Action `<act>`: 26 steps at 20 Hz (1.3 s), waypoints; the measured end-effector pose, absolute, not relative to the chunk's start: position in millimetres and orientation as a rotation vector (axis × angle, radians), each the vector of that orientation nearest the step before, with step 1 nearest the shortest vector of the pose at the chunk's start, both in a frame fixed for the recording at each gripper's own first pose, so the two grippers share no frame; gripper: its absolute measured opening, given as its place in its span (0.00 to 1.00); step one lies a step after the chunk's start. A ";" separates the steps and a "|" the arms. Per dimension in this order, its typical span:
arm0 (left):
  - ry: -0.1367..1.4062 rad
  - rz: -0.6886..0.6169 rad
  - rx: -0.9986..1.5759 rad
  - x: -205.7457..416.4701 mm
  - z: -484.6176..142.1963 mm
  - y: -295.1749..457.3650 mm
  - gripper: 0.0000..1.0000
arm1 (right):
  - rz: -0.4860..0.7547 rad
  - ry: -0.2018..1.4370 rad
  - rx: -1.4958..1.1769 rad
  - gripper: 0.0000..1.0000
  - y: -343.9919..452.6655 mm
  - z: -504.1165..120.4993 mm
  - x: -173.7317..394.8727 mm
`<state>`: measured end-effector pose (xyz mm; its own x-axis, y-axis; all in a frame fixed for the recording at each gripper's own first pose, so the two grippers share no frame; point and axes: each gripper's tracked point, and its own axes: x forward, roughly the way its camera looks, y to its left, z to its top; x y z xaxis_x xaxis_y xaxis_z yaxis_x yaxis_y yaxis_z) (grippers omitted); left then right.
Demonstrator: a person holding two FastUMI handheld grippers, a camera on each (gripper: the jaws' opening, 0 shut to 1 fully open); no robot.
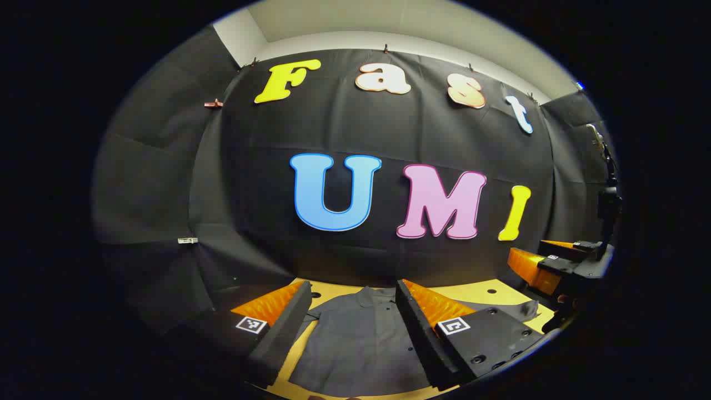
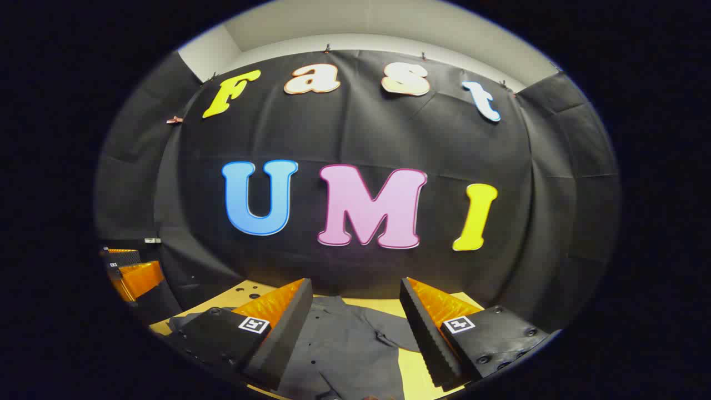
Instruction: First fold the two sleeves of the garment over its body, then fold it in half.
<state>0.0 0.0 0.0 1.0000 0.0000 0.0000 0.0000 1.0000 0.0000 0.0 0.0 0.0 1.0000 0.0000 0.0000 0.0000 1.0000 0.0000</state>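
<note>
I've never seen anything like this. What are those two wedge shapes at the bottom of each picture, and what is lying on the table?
Each picture comes from a camera riding on a hand-held gripper, looking forward along its two fingers. The wedges are those fingers. The left gripper and the right gripper are both open and hold nothing. Below them a dark grey shirt lies flat on a yellow table, its sleeves spread out. At the right edge of the left gripper view you also see the other gripper farther off.

Left gripper (image 1: pixel 354 316) at 6 o'clock, fingers spread wide above grey shirt (image 1: pixel 361 347) lying flat on yellow table (image 1: pixel 472 291); right gripper (image 1: pixel 547 265) at 4 o'clock.
</note>
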 end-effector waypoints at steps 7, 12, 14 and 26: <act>-0.016 0.045 0.041 36.4 3.9 16.1 0.96 | 0.008 0.031 0.018 0.98 -10.0 -23.9 29.5; 0.023 0.035 0.092 52.0 -14.3 18.4 0.96 | -0.012 0.045 0.008 0.97 -31.7 -44.4 43.4; 0.049 0.023 0.082 58.8 -27.3 15.7 0.96 | -0.007 0.045 0.014 0.98 -33.1 -49.0 47.4; 0.103 0.064 0.058 92.1 -59.3 -3.2 0.96 | -0.047 0.146 0.030 0.98 -84.4 -95.2 76.8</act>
<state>92.1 -3.2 -59.3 0.9927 0.0666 -0.1011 -0.0606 0.9963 0.0614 76.8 -84.4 -95.2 0.9882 -0.0444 -0.1465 0.0488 0.9985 0.0264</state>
